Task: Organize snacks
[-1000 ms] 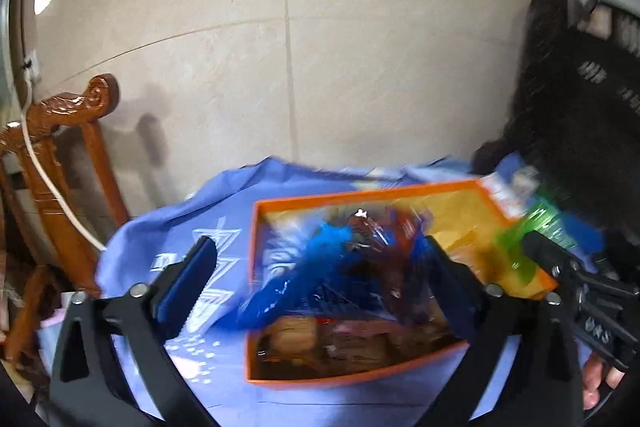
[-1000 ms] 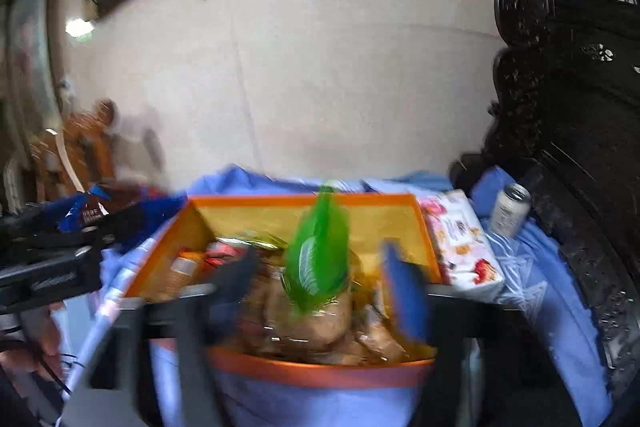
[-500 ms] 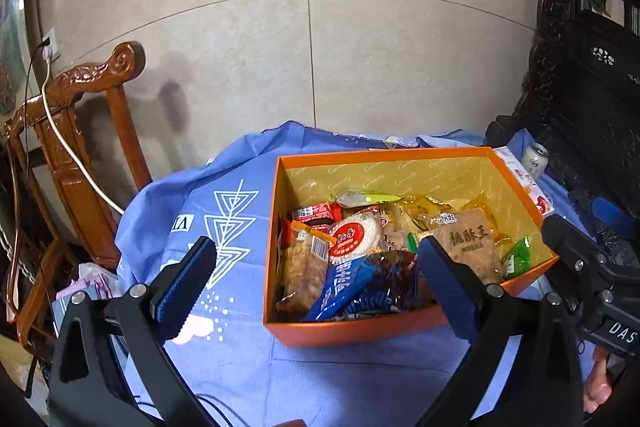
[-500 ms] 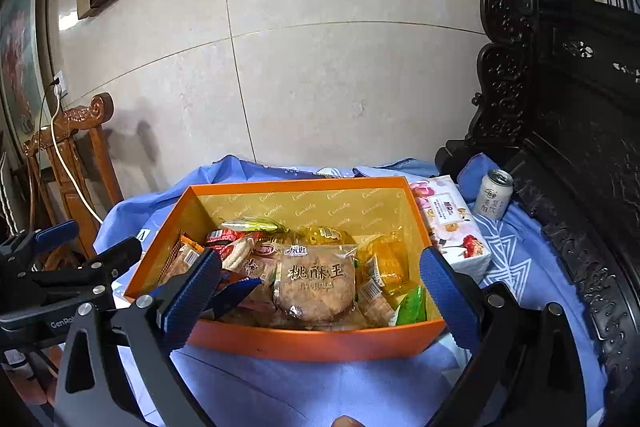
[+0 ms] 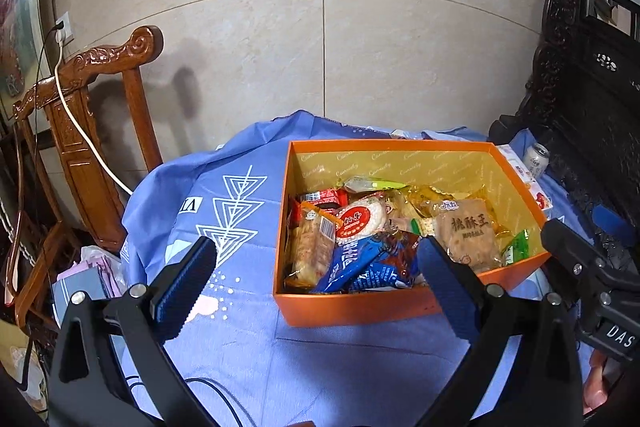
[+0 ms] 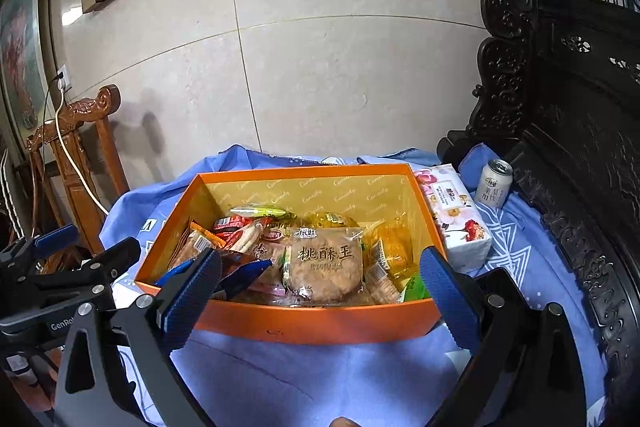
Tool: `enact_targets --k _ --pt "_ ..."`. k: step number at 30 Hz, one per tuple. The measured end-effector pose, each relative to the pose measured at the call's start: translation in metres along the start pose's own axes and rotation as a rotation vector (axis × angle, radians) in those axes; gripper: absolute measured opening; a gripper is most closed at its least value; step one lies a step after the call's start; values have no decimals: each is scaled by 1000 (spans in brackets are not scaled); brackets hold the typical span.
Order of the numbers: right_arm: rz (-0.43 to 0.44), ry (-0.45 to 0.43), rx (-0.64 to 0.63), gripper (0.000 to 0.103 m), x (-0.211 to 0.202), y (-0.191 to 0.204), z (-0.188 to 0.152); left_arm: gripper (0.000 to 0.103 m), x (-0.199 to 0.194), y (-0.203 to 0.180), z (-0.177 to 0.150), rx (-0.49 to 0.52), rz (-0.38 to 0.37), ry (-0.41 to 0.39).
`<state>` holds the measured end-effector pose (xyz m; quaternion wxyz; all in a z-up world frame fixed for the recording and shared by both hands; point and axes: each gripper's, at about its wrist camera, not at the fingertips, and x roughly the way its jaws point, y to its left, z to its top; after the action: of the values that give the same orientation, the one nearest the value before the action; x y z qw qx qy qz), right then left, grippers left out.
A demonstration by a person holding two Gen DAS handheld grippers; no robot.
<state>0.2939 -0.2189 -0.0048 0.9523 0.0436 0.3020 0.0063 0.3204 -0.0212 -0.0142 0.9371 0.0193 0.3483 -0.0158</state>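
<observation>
An orange box [image 5: 360,307] stands on the blue cloth, filled with several wrapped snacks. Among them are a blue packet [image 5: 352,263] at the near wall, a round red-and-white cracker pack [image 5: 360,221], a big brown cookie pack [image 6: 324,263] and a green packet [image 6: 416,287] in the near right corner. My left gripper [image 5: 316,247] is open and empty, a little back from the box's near left corner. My right gripper [image 6: 320,259] is open wide and empty in front of the box's near wall. Each gripper shows at the edge of the other's view.
A flowered tissue pack [image 6: 456,215] and a drink can [image 6: 494,183] sit right of the box. Dark carved furniture [image 6: 580,107] walls off the right side. A wooden chair [image 5: 88,131] with a white cable stands left. Tiled wall behind; bare blue cloth [image 5: 224,195] left of the box.
A second ago a blue packet hung blurred between my left jaws and a green one between my right. Both now lie in the box, and both grippers have drawn back, empty.
</observation>
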Motion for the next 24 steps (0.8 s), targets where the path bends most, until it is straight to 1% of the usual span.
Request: enact_targets --k 11,19,24 --pt "5 11 -9 100 2 4 -1 99 0 5 1 0 -7 -3" --pt "4 23 -7 100 4 4 -3 99 -5 1 0 8 -2 -28" --pt "6 22 -7 100 3 3 -3 99 -5 2 2 -2 -3 -17"
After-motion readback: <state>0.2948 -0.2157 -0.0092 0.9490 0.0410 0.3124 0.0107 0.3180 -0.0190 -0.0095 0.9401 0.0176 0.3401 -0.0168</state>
